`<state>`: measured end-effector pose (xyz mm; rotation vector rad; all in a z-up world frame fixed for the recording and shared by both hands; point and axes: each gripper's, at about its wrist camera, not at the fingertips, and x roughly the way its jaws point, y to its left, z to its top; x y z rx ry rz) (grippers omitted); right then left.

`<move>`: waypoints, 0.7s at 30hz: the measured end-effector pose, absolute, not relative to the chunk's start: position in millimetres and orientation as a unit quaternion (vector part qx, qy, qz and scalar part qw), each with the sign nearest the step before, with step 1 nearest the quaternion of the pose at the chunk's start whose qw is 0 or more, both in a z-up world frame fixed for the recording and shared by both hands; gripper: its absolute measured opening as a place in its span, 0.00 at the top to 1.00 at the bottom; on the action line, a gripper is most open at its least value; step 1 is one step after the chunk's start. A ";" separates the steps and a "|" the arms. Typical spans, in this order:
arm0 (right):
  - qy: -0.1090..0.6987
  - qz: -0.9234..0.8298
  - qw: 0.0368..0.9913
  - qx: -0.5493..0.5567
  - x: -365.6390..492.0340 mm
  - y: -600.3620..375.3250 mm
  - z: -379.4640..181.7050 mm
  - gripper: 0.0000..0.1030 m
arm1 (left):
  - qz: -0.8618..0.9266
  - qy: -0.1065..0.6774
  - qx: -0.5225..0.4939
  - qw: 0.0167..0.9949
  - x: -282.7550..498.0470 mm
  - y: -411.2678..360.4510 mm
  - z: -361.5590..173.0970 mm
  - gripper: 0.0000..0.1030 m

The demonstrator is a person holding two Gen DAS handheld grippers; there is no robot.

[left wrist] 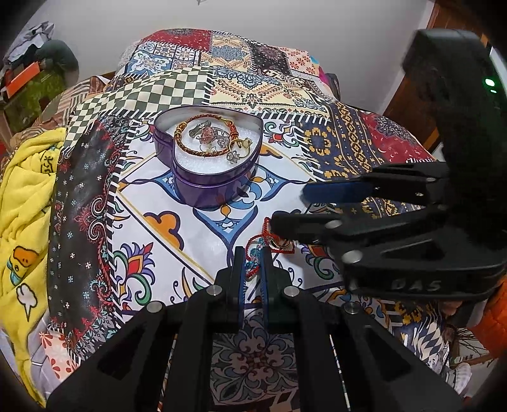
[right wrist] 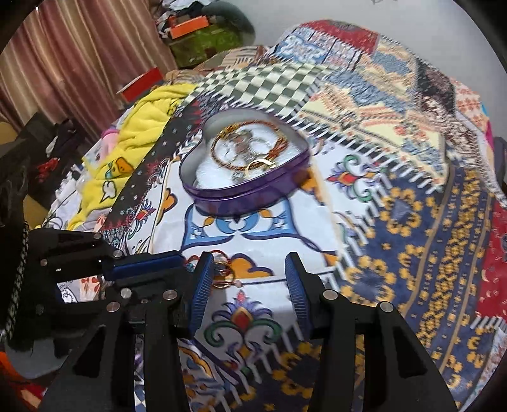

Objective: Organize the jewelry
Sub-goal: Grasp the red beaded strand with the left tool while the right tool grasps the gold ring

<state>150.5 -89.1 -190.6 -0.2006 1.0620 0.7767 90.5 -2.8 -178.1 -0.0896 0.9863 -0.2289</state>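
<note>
patterned bedspread [left wrist: 177, 196], heart tin [left wrist: 207, 160] tip toward left tongs [left wrist: 252, 263]

White wall [left wrist: 285, 19]; pink curtains [right wrist: 79, 47]; patchwork bedspread [left wrist: 253, 79]; yellow blanket [left wrist: 22, 196].

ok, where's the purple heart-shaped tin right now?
The purple heart-shaped tin sits open on the patterned bedspread, centre of both wrist views, beyond both grippers' fingertips, with a yellow blanket to its left.

place: home bedroom | signs: patchwork bedspread [left wrist: 253, 79]; yellow blanket [left wrist: 22, 190]; curtains [right wrist: 79, 47]
</note>
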 end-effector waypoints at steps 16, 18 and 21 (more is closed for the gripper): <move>0.486 0.287 0.815 -0.132 156.1 -125.3 -194.0 0.59 | -0.107 0.472 -0.038 0.874 89.8 -4.8 -178.9 0.93; 0.489 0.290 0.814 -0.120 155.9 -128.6 -191.1 0.59 | -0.107 0.474 -0.038 0.873 90.7 -4.7 -178.6 0.93; 0.486 0.299 0.815 -0.104 153.8 -130.5 -184.5 0.59 | -0.104 0.477 -0.037 0.872 91.8 -3.8 -177.6 0.93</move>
